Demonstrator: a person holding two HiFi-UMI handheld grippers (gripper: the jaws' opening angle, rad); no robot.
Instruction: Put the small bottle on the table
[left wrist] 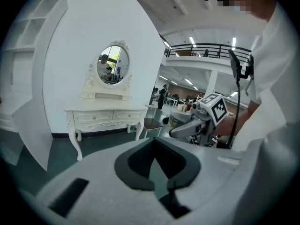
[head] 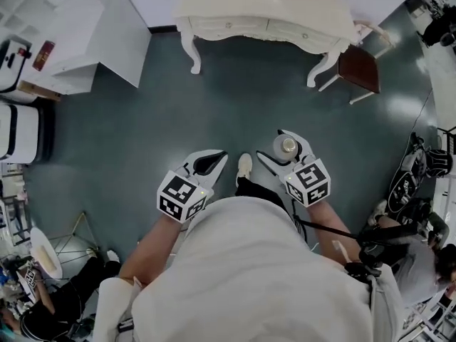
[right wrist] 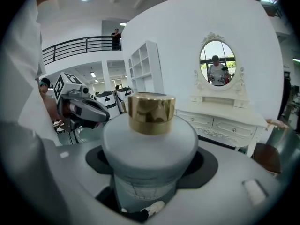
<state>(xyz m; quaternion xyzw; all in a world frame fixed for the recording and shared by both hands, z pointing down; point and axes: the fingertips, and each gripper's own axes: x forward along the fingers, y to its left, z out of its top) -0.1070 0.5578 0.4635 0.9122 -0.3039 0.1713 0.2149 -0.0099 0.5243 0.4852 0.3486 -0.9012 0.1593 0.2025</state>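
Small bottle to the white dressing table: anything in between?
No. Head view shows only bare floor between the small bottle, clamped in the right gripper, and the dressing table.

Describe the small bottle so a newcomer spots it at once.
Facing the white dressing table, the person stands on the dark green floor. The right hand-held gripper clamps the small bottle: pale grey body, shiny gold cap; the left hand-held gripper is empty.

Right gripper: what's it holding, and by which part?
The small bottle, gripped round its pale body, below the gold cap.
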